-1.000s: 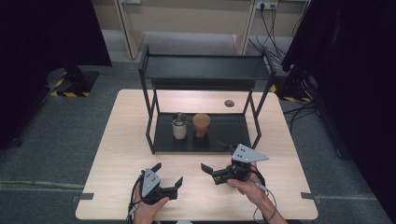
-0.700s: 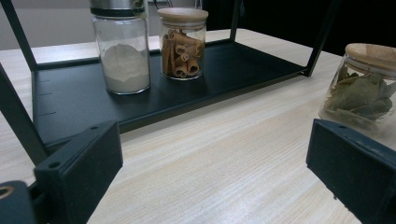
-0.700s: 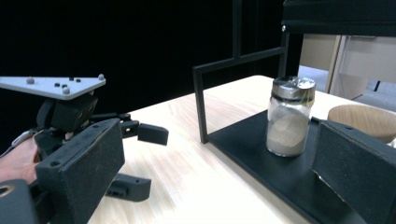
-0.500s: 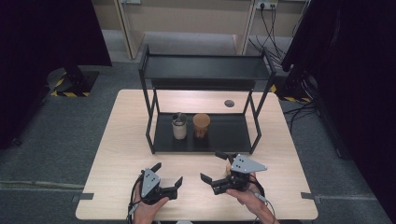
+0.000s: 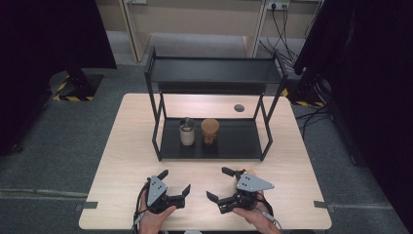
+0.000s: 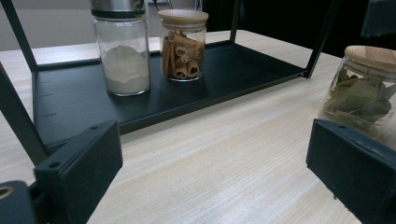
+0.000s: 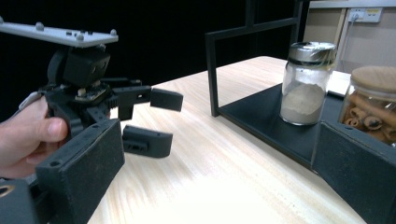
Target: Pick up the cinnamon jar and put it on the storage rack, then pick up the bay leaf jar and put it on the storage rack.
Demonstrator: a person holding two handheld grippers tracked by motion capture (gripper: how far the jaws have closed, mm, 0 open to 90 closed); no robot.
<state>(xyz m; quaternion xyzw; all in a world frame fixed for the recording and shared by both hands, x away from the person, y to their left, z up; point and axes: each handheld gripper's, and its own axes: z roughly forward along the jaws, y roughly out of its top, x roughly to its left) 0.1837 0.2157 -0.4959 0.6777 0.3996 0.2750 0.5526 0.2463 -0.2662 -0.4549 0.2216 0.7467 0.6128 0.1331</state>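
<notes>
In the high view my left gripper (image 5: 175, 181) is open near the table's front edge, holding nothing. My right gripper (image 5: 217, 184) sits to its right, open and empty, its jaws turned toward the left one. A bay-leaf jar (image 6: 362, 88) with a wooden lid stands on the table, its lid peeking out (image 5: 249, 172) just behind the right gripper's grey plate. On the black rack's lower shelf (image 5: 234, 141) stand a white-powder jar (image 5: 187, 130) with a metal cap and a cinnamon-stick jar (image 5: 210, 129). The right gripper view shows the left gripper (image 7: 154, 119), the powder jar (image 7: 306, 84) and the cinnamon jar (image 7: 373, 105).
The two-tier black rack (image 5: 214, 70) occupies the middle and back of the light wooden table (image 5: 126, 156). Its thin posts (image 5: 157, 131) stand at the shelf corners. A small dark round hole (image 5: 239, 107) lies behind the rack. Bare wood stretches between the rack and the grippers.
My right gripper has drawn back toward the table's front edge and swung its jaws to the left. The left gripper has stayed where it was.
</notes>
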